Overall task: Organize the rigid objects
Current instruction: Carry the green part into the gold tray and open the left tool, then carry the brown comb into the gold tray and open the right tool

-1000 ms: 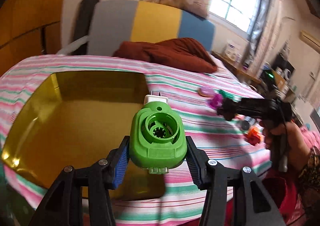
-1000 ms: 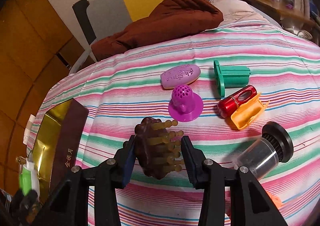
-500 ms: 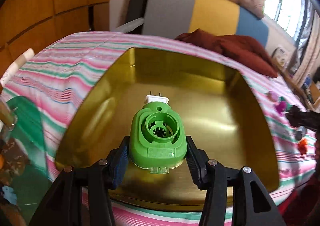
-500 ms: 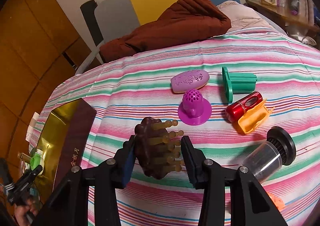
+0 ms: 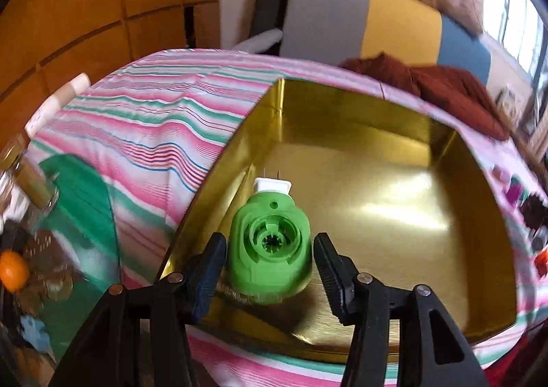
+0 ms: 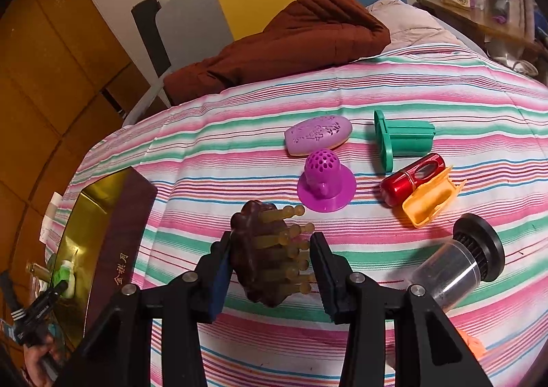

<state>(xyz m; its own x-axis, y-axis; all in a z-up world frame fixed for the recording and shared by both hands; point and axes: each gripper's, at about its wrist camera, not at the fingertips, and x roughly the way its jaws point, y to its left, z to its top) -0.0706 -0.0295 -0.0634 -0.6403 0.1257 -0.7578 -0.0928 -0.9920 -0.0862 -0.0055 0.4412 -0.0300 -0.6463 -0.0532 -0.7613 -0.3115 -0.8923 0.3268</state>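
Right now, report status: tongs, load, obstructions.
Left tongs open around green plug-in, over gold tray. Right tongs shut on brown brush. Nothing blocking tray.

A: What sort of place is this?
B: A home, a bedroom by the look of it: a bed under a pink and green striped sheet [image 6: 342, 85], and a rumpled brown quilt [image 6: 291, 44] lying beyond the hand-held gripper.
A: Anything else?
B: Wooden wall panels [image 5: 85, 10] on the left, a curtained window [image 5: 513, 10] far right.
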